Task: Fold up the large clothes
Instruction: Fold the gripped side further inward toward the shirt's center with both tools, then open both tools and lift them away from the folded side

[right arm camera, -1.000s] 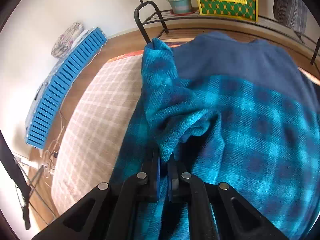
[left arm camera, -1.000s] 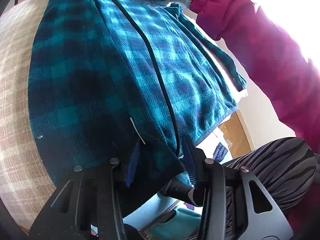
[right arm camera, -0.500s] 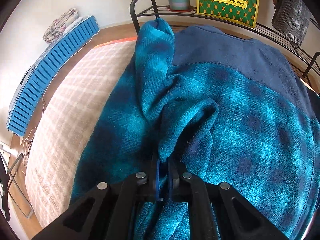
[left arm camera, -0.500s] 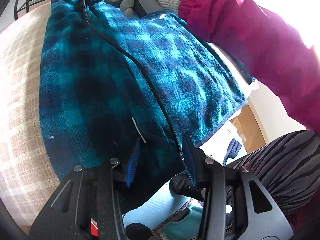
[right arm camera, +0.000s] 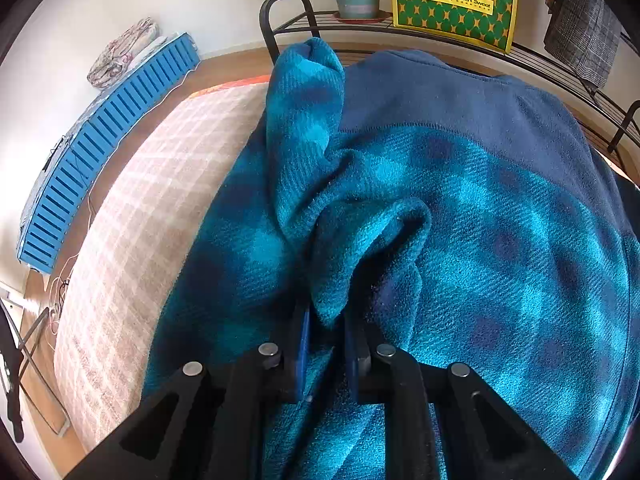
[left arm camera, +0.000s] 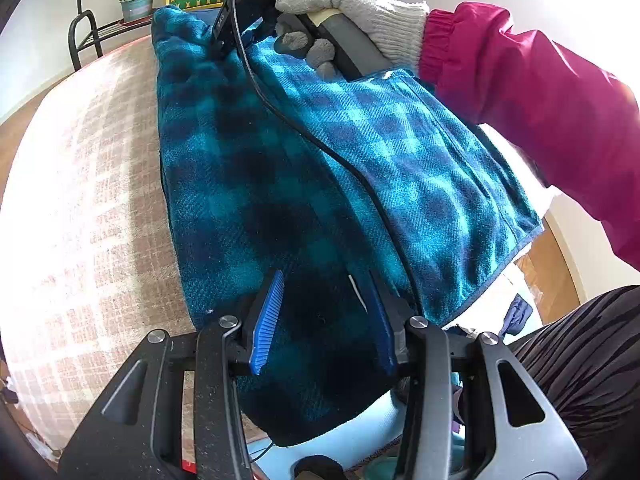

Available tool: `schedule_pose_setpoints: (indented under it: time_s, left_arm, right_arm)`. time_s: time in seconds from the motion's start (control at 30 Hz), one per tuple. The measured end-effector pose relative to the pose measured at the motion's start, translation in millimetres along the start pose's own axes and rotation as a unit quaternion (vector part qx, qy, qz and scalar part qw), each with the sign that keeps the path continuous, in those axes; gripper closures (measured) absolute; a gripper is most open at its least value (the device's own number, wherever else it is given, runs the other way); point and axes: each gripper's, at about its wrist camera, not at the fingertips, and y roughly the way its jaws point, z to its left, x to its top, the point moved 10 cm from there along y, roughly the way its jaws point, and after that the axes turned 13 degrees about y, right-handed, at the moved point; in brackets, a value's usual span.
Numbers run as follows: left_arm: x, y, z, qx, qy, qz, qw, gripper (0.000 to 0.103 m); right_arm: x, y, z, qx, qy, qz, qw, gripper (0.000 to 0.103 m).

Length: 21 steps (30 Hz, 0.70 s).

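Observation:
A teal and navy plaid fleece garment lies spread over the bed, with its navy upper part towards the far rack. My left gripper hovers over the garment's dark near hem. It is open, its blue pads apart and bare-faced. My right gripper sits at a raised fold of fleece. Its jaws are opening, and the fold's tip still hangs between them. In the left wrist view a hand in a white glove holds that right gripper at the garment's far end, and its black cable trails across the fleece.
The bed has a beige checked cover. Behind it stands a black metal rack with a potted plant and a green and yellow bag. A blue slatted panel leans at the left wall. A magenta sleeve crosses the right side.
The right jaws, pinched on the fleece fold before, have parted a little after lowering it. The left gripper has risen and tilted up, bringing the rack and the gloved hand into view.

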Motion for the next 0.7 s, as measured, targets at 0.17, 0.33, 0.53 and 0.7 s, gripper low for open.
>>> schedule_pose_setpoints:
  time_s: [0.17,0.33,0.53,0.7]
  left_arm:
    - [-7,9,1,0.008,0.005,0.012,0.9999,0.061]
    - [-12,19,-4,0.009,0.013,0.025,0.9996,0.061]
    - [-14,31,-21,0.006,0.041,0.038,0.9984,0.06]
    - [-12,33,-27,0.023,0.068,0.044,0.9964,0.06]
  right_arm:
    - [1,0,-1,-0.003,-0.002,-0.001,1.0,0.084]
    - [2,1,-1,-0.009,-0.01,0.0,1.0,0.083]
    - [1,1,3,-0.017,-0.014,-0.003,1.0,0.081]
    - [-4,-16,1,-0.023,-0.013,-0.012,1.0,0.064]
